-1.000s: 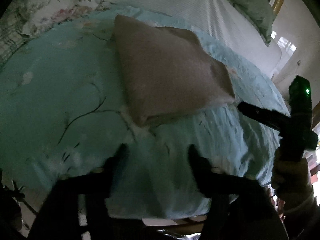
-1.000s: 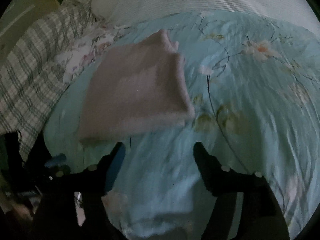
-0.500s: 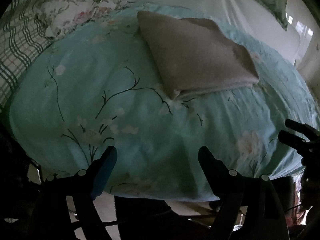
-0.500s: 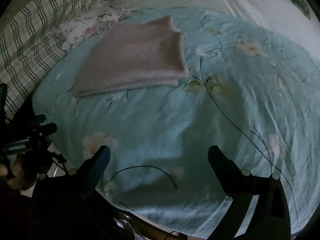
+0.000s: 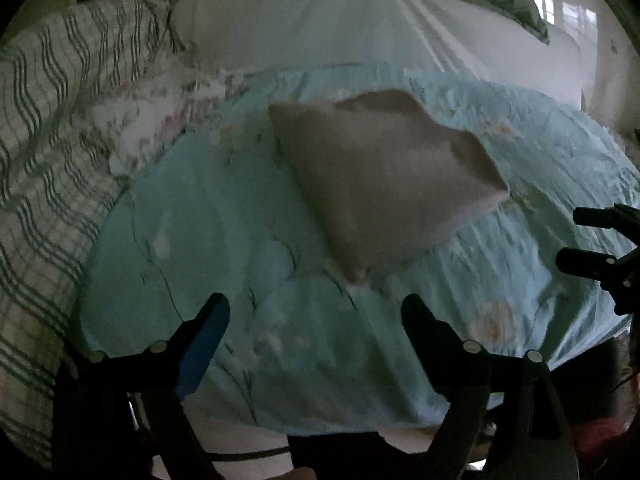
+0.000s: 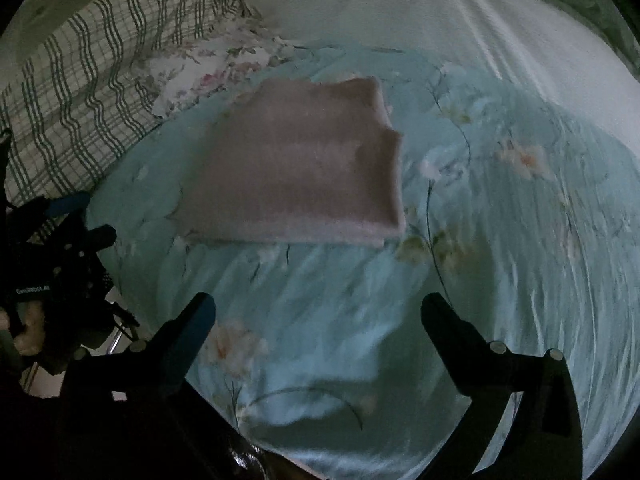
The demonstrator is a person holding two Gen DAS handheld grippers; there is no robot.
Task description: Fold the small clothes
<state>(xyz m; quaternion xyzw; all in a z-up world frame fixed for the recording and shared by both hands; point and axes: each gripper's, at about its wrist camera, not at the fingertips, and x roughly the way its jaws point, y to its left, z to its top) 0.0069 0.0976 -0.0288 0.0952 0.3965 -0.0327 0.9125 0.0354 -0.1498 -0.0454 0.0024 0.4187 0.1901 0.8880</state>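
A pinkish-grey garment (image 5: 384, 184) lies folded in a flat stack on the light-blue floral bedsheet (image 5: 200, 216). It also shows in the right wrist view (image 6: 304, 168). My left gripper (image 5: 316, 320) is open and empty, held above the sheet short of the garment's near corner. My right gripper (image 6: 316, 316) is open and empty, short of the garment's near edge. The right gripper also shows at the right edge of the left wrist view (image 5: 592, 240); the left gripper shows at the left edge of the right wrist view (image 6: 72, 224).
A green-checked blanket (image 6: 88, 92) and a floral cloth (image 6: 208, 68) lie left of the sheet. A white striped sheet (image 6: 440, 16) covers the bed behind. The bed's near edge (image 5: 360, 428) drops to the floor below my grippers.
Both grippers pulled back from the garment, then the view closed in on it again. Both stay open and empty. The folded garment has not moved.
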